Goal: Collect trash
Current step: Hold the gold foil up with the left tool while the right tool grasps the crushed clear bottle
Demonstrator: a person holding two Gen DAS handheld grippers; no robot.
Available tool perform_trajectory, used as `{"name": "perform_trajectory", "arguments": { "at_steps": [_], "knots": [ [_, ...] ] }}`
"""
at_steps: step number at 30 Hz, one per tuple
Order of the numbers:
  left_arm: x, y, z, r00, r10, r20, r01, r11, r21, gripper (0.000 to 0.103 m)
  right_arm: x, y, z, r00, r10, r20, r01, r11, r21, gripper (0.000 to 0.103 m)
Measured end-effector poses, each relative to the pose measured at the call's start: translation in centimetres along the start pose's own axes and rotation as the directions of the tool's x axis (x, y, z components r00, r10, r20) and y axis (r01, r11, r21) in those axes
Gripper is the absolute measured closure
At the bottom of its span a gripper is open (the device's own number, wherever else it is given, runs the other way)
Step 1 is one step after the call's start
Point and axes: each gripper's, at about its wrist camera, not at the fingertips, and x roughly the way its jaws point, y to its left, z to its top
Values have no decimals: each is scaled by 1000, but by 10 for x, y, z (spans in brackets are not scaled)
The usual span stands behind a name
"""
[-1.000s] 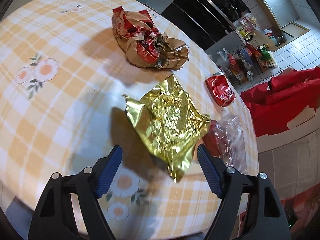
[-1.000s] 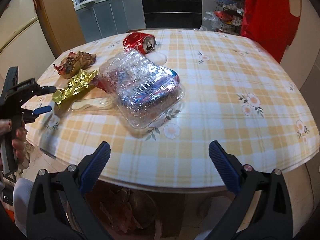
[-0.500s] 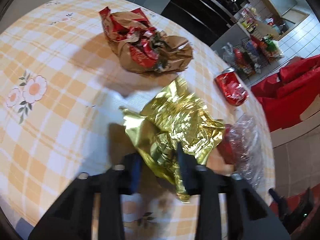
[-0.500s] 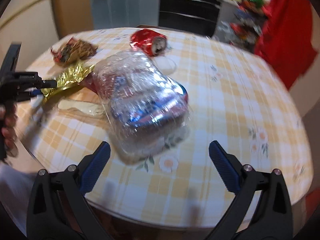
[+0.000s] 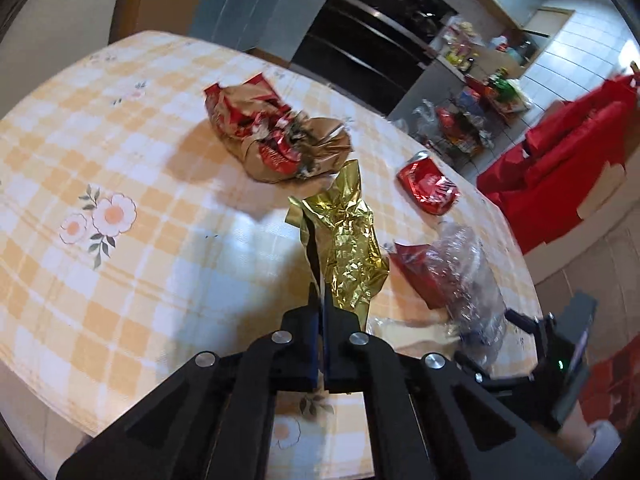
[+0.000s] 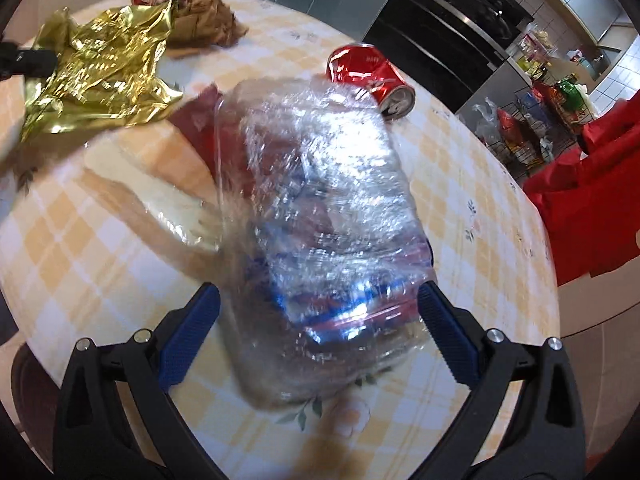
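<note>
Gold foil wrapper (image 5: 348, 256) sits clenched between the 2 fingers of my left gripper (image 5: 321, 312), jaws pressed together on its near edge, the crinkled sheet standing up from the tips and leaning away over the checked tablecloth (image 5: 132, 264). I hold that gripper low at the near rim of the table, angled down and forward.

Taking the wrapper as my landmark: beyond it lies a crumpled brown paper bag (image 5: 280, 140) with red scraps spilling from it. To its right and farther off lies a crushed red can (image 5: 428, 188) on its side. Just right of it sits a clear plastic container (image 5: 464, 276) with red packaging showing through, blurred in this view.

My right gripper (image 6: 318, 332) is released, jaws spread wide, its 2 blue pads (image 6: 188, 336) flanking the near end of the clear plastic container (image 6: 320, 208); I cannot tell whether they touch it. From this side the gold foil wrapper (image 6: 100, 68) shows far left of the container, the red can (image 6: 372, 76) beyond it, and the paper bag (image 6: 204, 20) behind the wrapper.
</note>
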Motion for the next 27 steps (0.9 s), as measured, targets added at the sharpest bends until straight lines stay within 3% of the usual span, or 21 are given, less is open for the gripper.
{"name": "perform_trajectory", "arguments": {
  "at_steps": [2, 5, 7, 9, 15, 21, 27],
  "knots": [
    [-5, -1, -2, 1000, -10, 8, 10, 1000, 1, 102, 2, -1, 2, 1000, 2, -7, -2, 1000, -4, 6],
    [-12, -3, -4, 999, -27, 20, 27, 1000, 0, 102, 2, -6, 3, 1000, -7, -19, 7, 1000, 1, 18],
    [-17, -5, -7, 999, -34, 29, 34, 999, 5, 102, -4, -14, 2, 999, 33, -13, -32, 998, 48, 23],
    [-21, -8, -10, 999, -37, 38, 37, 999, 15, 102, -8, -24, 1, 997, 78, -14, -76, 992, 102, 39],
    [-31, -17, -15, 998, -41, 52, 39, 999, 38, 102, -22, -54, -6, 984, 175, 28, -176, 948, 264, 53],
    [-40, -23, -19, 997, -48, 61, 45, 998, 52, 102, -33, -78, -19, 969, 234, 76, -245, 887, 392, 56],
    [-52, -31, -23, 995, -51, 80, 45, 996, 79, 102, -51, -86, -26, 974, 208, 94, -228, 895, 383, 58]
  ]
}}
